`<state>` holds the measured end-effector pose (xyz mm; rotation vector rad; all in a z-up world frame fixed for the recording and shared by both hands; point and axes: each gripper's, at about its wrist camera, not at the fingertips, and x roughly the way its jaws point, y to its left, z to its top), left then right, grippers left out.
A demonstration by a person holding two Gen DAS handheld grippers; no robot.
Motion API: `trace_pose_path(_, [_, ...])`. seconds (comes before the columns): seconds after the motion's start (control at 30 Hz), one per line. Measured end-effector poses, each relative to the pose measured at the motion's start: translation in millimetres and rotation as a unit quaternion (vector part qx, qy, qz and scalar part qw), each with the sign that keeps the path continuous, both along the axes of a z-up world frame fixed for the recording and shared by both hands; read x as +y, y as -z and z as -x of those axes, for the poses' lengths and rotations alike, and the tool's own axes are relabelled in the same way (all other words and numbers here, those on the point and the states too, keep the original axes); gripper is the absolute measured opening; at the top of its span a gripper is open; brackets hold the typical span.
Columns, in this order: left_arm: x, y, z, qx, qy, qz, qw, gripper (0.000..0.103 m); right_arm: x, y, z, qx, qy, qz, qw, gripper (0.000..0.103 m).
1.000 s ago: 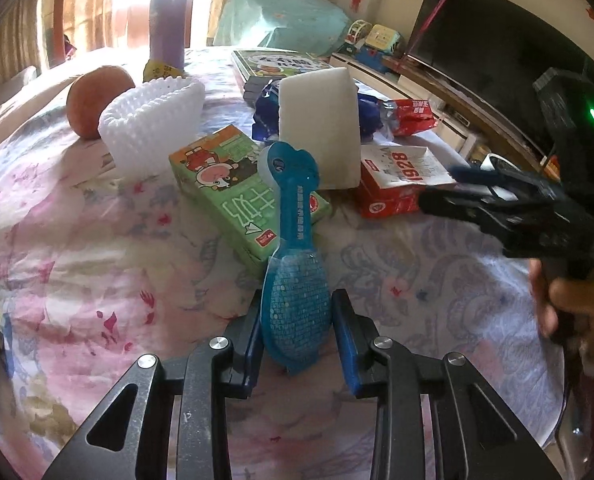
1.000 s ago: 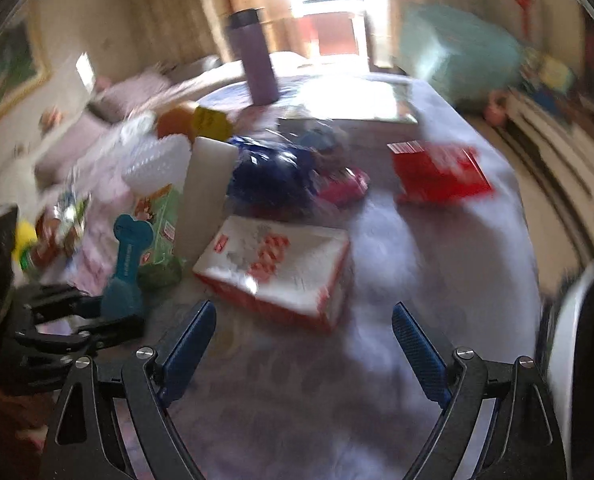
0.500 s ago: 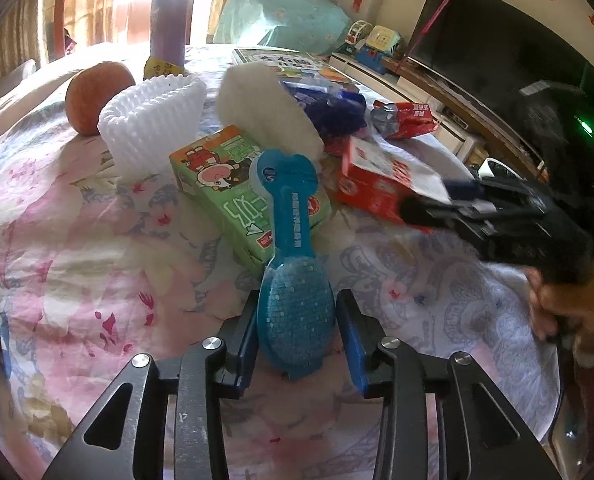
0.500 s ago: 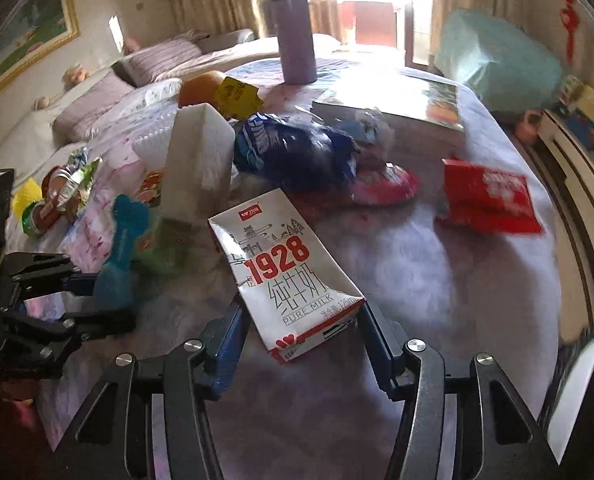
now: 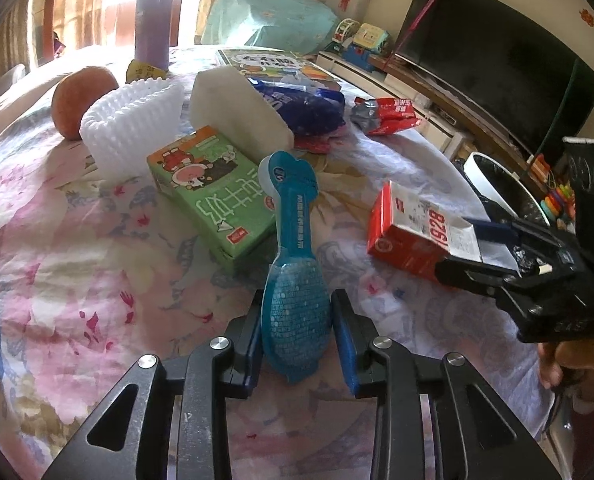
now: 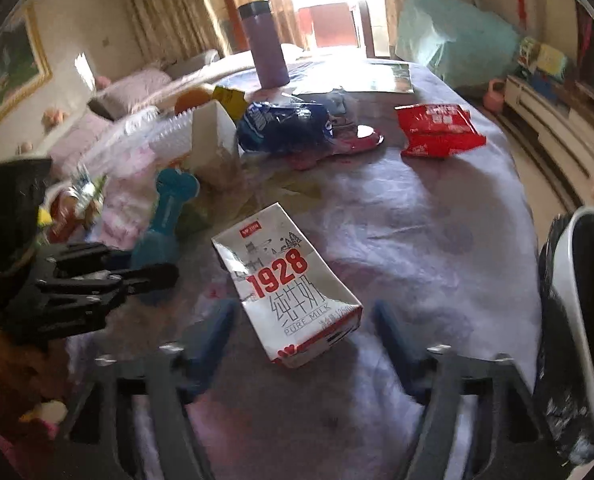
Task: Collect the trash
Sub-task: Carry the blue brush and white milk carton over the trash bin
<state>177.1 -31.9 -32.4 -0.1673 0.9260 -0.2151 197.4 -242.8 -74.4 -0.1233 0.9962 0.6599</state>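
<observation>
A cloth-covered table (image 5: 77, 248) spreads under both my grippers, with the milk carton (image 6: 287, 282) marked 1928 as my landmark. Beyond the carton's right side, off the table edge, a white bin with a black liner (image 6: 577, 320) stands open; I cannot tell what is inside. Far past the carton stand a purple flask (image 6: 263, 42) and a picture book (image 5: 269, 62). To the carton's far left lie a green box (image 5: 213, 192), a white foam block (image 5: 237, 114), a white foam net (image 5: 131, 124) and an orange fruit (image 5: 83, 100); a dark blue bag (image 6: 287, 126) and a red wrapper (image 6: 439, 128) lie behind it. My right gripper (image 6: 301, 340) straddles the carton's near end, the jaws opening, the blurred pads apart from its sides. My left gripper (image 5: 297, 332), left of the carton, pinches the wide end of a blue pouch (image 5: 293, 272), whose narrow top leans over the green box.
</observation>
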Motion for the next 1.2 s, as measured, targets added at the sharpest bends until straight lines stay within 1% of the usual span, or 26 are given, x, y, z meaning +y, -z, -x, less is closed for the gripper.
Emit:
trace_pose_path(0.13, [0.7,0.6,2.1,0.004,-0.003,0.001,1.0000,0.030,14.4,5.3,-4.6,-0.012,-0.026,0.011,1.000,0.077])
trace_pose_path(0.17, [-0.3,-0.3,2.9,0.003,-0.003,-0.001,1.0000,0.030,16.4,7.4,-5.1,-0.014,-0.027,0.016,0.999,0.072])
trace_pose_path(0.2, [-1.3,-1.6,3.9,-0.001,-0.003,-0.004,1.0000,0.030,17.0,9.2,-5.2,-0.013,-0.025,0.018,0.999,0.062])
trace_pose_path(0.23, [-2.4,-2.7,4.6,-0.003,-0.002,-0.006,1.0000,0.030,16.5,10.2,-4.6,-0.011,-0.022,0.019,1.000,0.062])
trace_pose_path(0.3, [-6.0,-4.9,5.5,-0.007,0.002,-0.005,1.0000,0.029,9.0,11.2,-3.8,-0.003,0.001,0.008,1.000,0.058])
trace_pose_path(0.43, [-19.8,-9.8,5.8,-0.013,0.017,-0.004,0.9998,0.029,-16.9,5.8,4.4,0.001,0.059,-0.014,0.998,0.057])
trace_pose_path(0.53, [-36.5,-15.2,5.6,-0.021,0.036,-0.009,0.9991,0.029,-41.2,-0.6,13.1,0.002,0.106,-0.035,0.994,0.056])
trace_pose_path(0.6, [-48.6,-17.9,4.4,-0.025,0.050,-0.009,0.9984,0.029,-54.3,-4.8,19.8,-0.002,0.133,-0.033,0.991,0.056])
trace_pose_path(0.83, [-90.1,-25.4,-4.8,-0.033,0.103,-0.002,0.9942,0.029,-98.0,-24.8,35.7,-0.019,0.184,-0.061,0.981,0.055])
trace_pose_path(0.93, [-104.4,-28.2,-13.4,-0.038,0.120,-0.005,0.9921,0.029,-109.2,-29.5,39.5,-0.027,0.201,-0.057,0.978,0.055])
trace_pose_path(1.03, [-117.5,-30.9,-20.9,-0.043,0.135,-0.008,0.9899,0.029,-129.4,-32.4,40.7,-0.027,0.224,-0.066,0.972,0.055])
trace_pose_path(1.2, [-146.1,-32.4,-34.0,-0.047,0.157,-0.014,0.9864,0.029,-153.3,-36.8,44.1,-0.030,0.242,-0.067,0.967,0.055])
